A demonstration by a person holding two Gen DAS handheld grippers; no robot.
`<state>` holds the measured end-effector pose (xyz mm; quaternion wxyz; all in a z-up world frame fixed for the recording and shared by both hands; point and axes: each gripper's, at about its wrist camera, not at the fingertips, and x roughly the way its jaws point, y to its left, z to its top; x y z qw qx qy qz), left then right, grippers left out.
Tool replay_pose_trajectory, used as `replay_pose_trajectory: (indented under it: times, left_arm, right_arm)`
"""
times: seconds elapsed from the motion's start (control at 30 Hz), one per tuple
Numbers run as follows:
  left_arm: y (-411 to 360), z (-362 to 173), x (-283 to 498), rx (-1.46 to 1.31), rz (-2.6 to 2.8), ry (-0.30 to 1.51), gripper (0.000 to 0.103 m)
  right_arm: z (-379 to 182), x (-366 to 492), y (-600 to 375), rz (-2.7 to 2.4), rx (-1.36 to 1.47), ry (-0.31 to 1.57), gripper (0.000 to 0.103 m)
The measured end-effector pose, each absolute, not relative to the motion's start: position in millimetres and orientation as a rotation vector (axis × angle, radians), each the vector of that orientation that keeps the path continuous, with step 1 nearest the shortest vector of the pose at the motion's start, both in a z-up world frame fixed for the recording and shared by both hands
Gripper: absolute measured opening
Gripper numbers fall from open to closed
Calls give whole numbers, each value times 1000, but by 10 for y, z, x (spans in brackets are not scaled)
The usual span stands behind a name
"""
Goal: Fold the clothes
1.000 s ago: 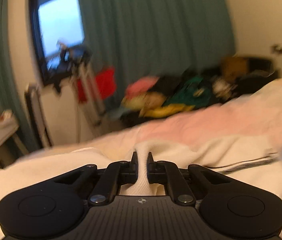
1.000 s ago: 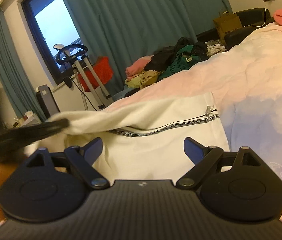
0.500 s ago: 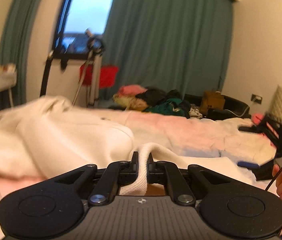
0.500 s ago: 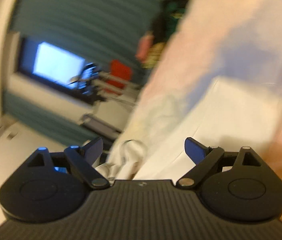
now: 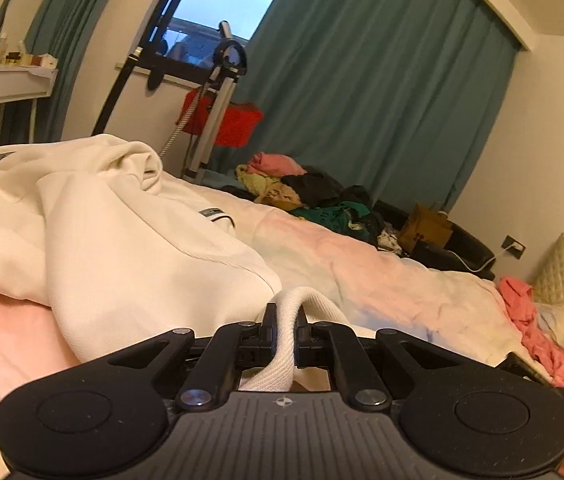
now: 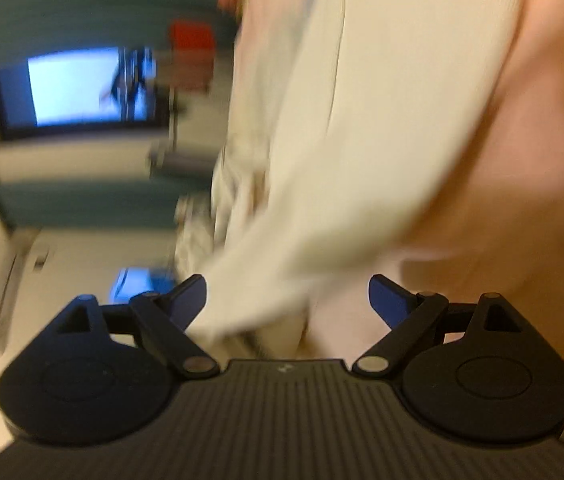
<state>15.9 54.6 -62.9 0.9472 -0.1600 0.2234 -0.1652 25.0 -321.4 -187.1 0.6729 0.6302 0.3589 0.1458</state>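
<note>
A white sweatshirt [image 5: 113, 248] lies bunched on the pink and white bed cover [image 5: 382, 280], left of centre in the left wrist view. My left gripper [image 5: 285, 320] is shut on its ribbed white hem, which loops up between the fingers. In the right wrist view the picture is blurred and rolled sideways. My right gripper [image 6: 286, 294] is open, with the white sweatshirt [image 6: 362, 140] hanging just ahead of the jaws and a fold of it reaching between them. I cannot tell whether the cloth touches the fingers.
A pile of coloured clothes [image 5: 310, 196] lies at the far end of the bed. A pink garment [image 5: 530, 328] lies at the right by a quilted pillow. A metal stand [image 5: 213, 108] and a red bag are by the window. A white shelf [image 5: 5, 80] is at the left.
My left gripper has kept its hold on the hem and swung left, and the sweatshirt now lies bunched at the left. My right gripper has rolled sideways and moved close to the sweatshirt, still open.
</note>
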Motion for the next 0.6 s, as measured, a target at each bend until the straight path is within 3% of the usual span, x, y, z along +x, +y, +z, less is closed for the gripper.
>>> replay_pose_trajectory:
  times: [0.17,0.3,0.4,0.47,0.6]
  left_arm:
    - [695,-613,151,-403,-326,456,7]
    - [788,-572,135,-487,-348,435,7]
    - [823,-562,143,-525,-355,432,7]
    - [792,-572,130,-512,-360,425,7]
    - [630,-665,128,-490,-422,454,7]
  right_arm:
    - [-1848,388,-3276,206,1363,719,89]
    - [-1797,282,-3710,-59,1389,518,76]
    - [-1752,391,-3977,-195,1401,478,53]
    - [-1694,508,-4064,-251,1369,497,18]
    - [-1575,763,-4114,-283,1350,463,6]
